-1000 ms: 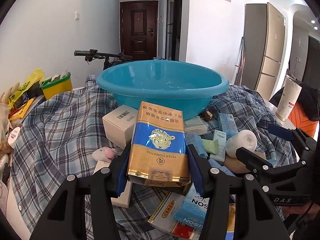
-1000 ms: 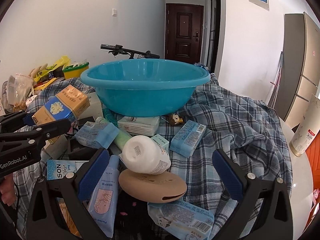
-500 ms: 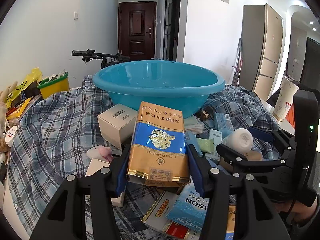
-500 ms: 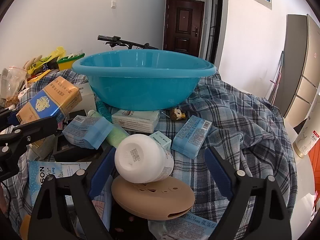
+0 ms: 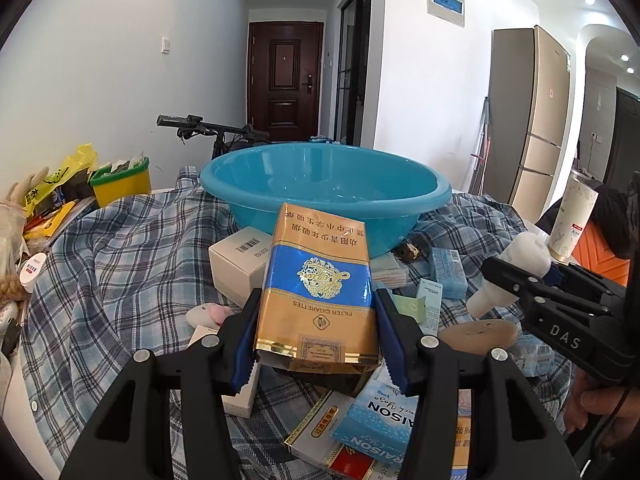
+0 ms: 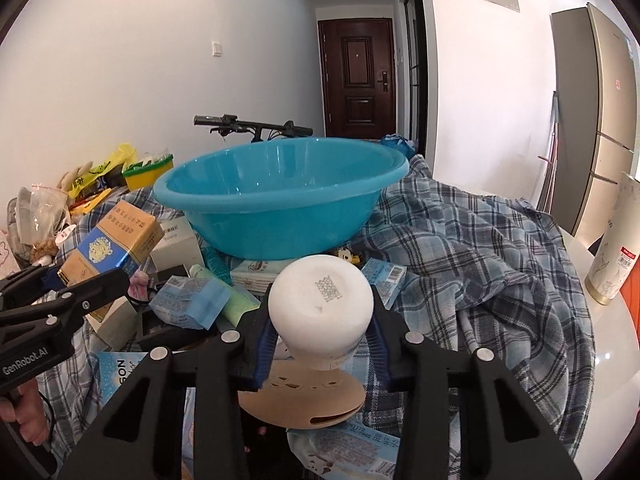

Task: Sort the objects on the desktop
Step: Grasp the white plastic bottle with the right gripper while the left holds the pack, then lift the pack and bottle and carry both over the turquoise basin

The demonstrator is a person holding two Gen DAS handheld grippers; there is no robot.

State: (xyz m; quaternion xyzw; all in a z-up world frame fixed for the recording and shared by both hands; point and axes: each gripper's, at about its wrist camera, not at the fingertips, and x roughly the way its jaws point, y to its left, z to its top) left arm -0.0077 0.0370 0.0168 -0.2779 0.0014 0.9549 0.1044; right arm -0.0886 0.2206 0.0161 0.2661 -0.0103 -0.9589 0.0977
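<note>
The blue basin sits on the plaid cloth, nothing visible inside it, glossy plastic. My left gripper is clamped on the shiny gold-and-blue carton, held just in front of the basin. My right gripper squeezes the round white bottle; its stamped base only shows in the right view. A tan oval case lies right under it.

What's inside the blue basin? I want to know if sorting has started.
The blue basin looks empty on the inner walls that show; its near rim hides the bottom.
</note>
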